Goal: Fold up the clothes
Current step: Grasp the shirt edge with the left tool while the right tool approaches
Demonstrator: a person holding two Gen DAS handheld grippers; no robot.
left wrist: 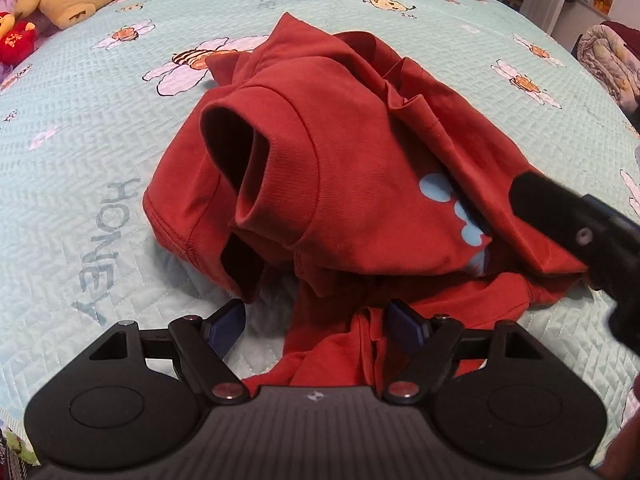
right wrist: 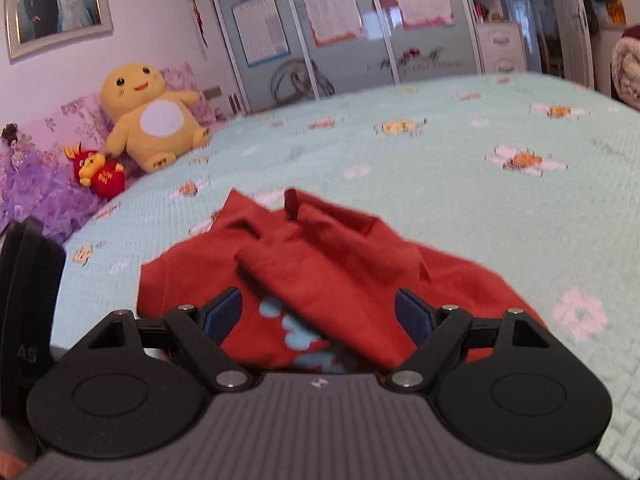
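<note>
Item: red shirt (left wrist: 340,168), lying crumpled near the bed's (left wrist: 80,152) near edge, no fold made; all folding is remaining. Left gripper (left wrist: 316,324) is hovering wide at its hem, empty. Right gripper (right wrist: 318,316) is gaping wide over it, gripping nothing.
</note>
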